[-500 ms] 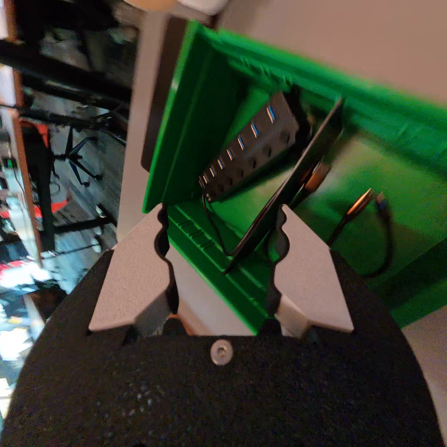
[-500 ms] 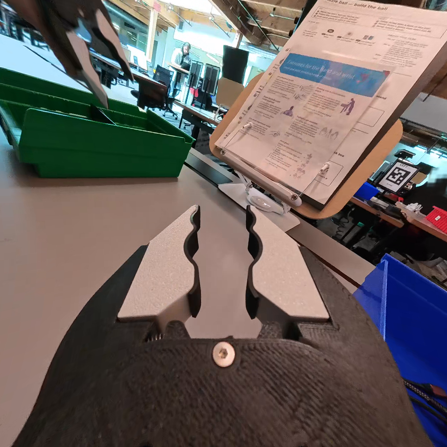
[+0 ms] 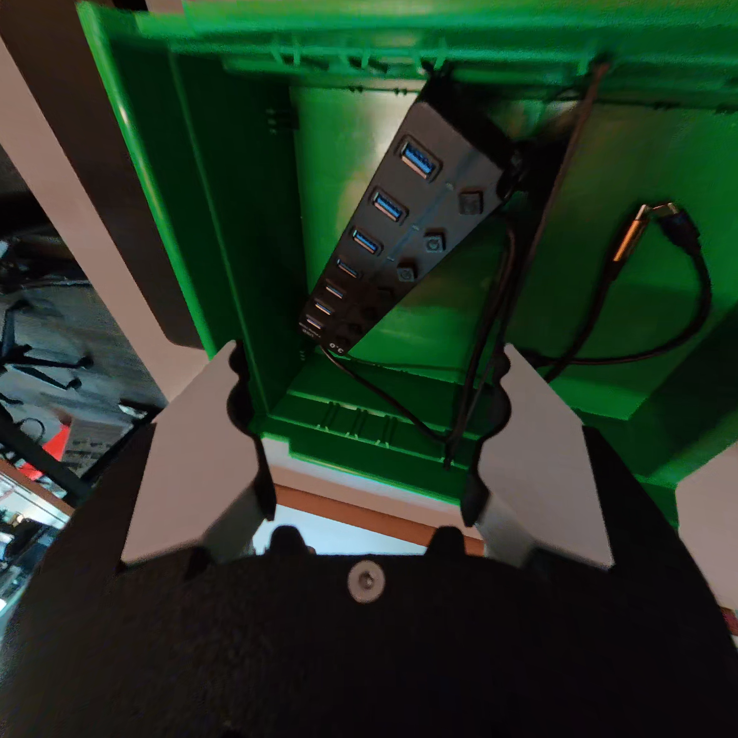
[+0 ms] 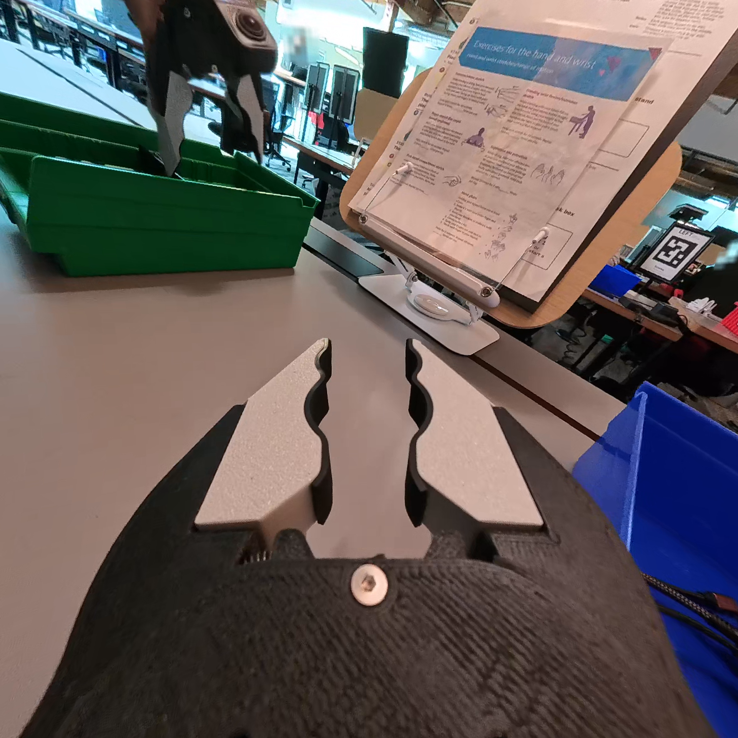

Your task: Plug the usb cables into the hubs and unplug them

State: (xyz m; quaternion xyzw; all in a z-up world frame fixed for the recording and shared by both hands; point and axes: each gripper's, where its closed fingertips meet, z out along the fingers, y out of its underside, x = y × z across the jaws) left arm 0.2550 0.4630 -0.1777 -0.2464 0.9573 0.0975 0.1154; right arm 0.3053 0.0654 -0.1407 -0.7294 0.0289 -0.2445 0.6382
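Left gripper (image 3: pixel 367 355) spread above one seven-port hub (image 3: pixel 403 235).

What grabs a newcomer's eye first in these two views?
In the left wrist view, the bright green bin fills the frame, with a black multi-port USB hub propped at a slant inside it and a loose black USB cable lying to its right. The open left gripper hangs just above the bin. In the right wrist view, a tilted document stand of printed sheets rises past the open right gripper, with a blue bin at the right edge.
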